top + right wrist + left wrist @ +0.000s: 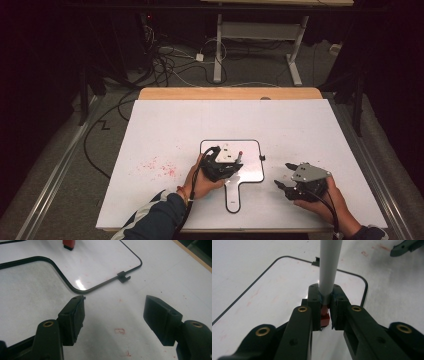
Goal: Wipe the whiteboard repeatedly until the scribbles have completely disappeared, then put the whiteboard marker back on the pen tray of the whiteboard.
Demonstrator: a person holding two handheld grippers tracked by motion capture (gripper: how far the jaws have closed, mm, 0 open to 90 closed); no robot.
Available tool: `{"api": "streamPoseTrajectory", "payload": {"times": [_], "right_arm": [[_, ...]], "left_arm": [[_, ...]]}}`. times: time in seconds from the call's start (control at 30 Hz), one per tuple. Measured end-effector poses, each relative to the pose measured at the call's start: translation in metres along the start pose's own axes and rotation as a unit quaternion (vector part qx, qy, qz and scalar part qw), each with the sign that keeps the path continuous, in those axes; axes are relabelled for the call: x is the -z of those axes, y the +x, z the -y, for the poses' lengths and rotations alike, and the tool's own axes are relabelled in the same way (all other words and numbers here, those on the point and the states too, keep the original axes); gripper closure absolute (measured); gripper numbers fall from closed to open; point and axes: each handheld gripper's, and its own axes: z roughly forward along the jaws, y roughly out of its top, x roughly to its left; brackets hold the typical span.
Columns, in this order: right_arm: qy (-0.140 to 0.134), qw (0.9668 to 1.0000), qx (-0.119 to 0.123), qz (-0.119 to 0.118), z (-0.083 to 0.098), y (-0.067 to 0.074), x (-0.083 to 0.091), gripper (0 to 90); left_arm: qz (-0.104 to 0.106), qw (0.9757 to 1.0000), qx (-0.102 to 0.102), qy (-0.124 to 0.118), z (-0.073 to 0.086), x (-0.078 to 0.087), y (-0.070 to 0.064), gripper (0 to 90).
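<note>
Left gripper (325, 308) clamped tight on grey-barrelled marker with red end (328, 270), red end (240, 153) at far side over small white handled whiteboard with thin black rim (250, 167). Board lying flat on large white table sheet (165, 130), red smears (159, 167) to its left. Right gripper (113, 315) spread wide, holding nothing, parked on sheet just beside board's right edge. Advised: keep grip square on barrel, lower marker steadily, steady board with free gripper if sliding.
</note>
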Motion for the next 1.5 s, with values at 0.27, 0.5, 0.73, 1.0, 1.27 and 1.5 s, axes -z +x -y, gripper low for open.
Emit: {"api": "streamPoseTrajectory", "payload": {"times": [0.27,0.5,0.73,1.0,1.27,1.5], "right_arm": [[-0.004,1.0,0.001,-0.004,0.0,-0.001,0.0,34.3],[-0.002,1.0,-0.002,0.0,0.003,-0.002,0.002,34.2],[-0.02,0.9993,-0.027,-0.015,0.002,-0.004,0.006,34.9],[-0.142,0.9809,-0.101,-0.087,-0.018,-0.011,0.026,43.5],[-0.145,0.9795,-0.078,-0.116,-0.034,0.004,0.022,48.6],[-0.14,0.9803,-0.084,-0.112,-0.039,0.006,0.013,60.2]], "left_arm": [[0.026,0.9994,-0.024,0.001,-0.025,-0.029,-0.018,78.8],[0.037,0.9987,-0.035,0.0,-0.034,-0.039,-0.027,78.8],[0.045,0.9987,-0.022,-0.012,-0.032,-0.037,-0.028,78.6],[0.073,0.9964,-0.021,-0.039,-0.036,-0.028,-0.037,78.5],[0.078,0.9957,-0.036,-0.035,-0.035,-0.024,-0.043,78.5],[0.076,0.9959,-0.039,-0.031,-0.031,-0.022,-0.044,78.4]]}}
